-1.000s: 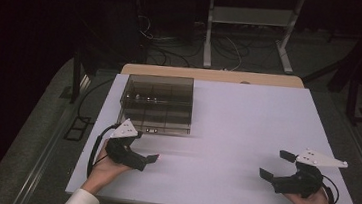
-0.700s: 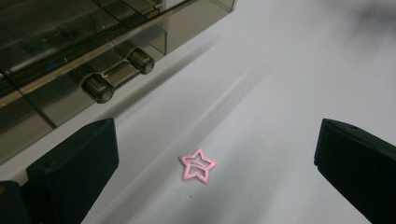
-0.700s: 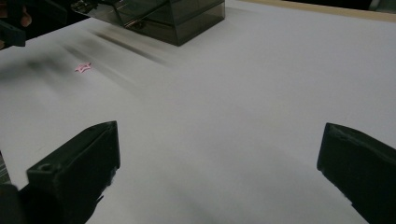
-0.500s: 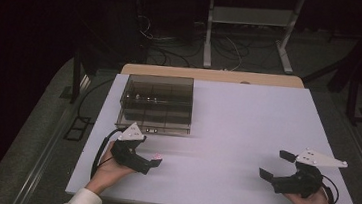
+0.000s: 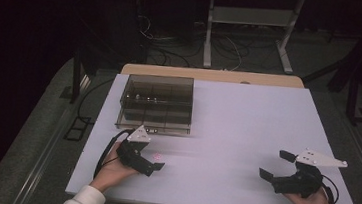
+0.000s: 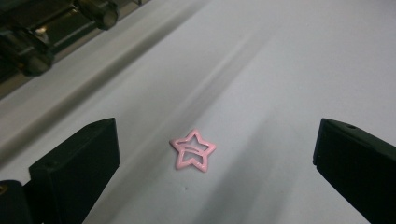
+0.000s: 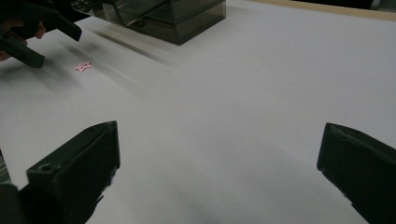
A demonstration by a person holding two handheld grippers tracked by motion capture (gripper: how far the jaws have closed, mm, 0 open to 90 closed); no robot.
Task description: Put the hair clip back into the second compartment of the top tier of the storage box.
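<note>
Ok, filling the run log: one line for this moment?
left gripper: open, around pink star clip | right gripper: open, idle | clip flat on table

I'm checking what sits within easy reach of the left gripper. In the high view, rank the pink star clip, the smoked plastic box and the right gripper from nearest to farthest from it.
1. Pink star clip: on the table right at the open jaws of the left gripper.
2. Smoked plastic box: just beyond it, toward the table's far left.
3. Right gripper: across the table, near its right edge.
</note>
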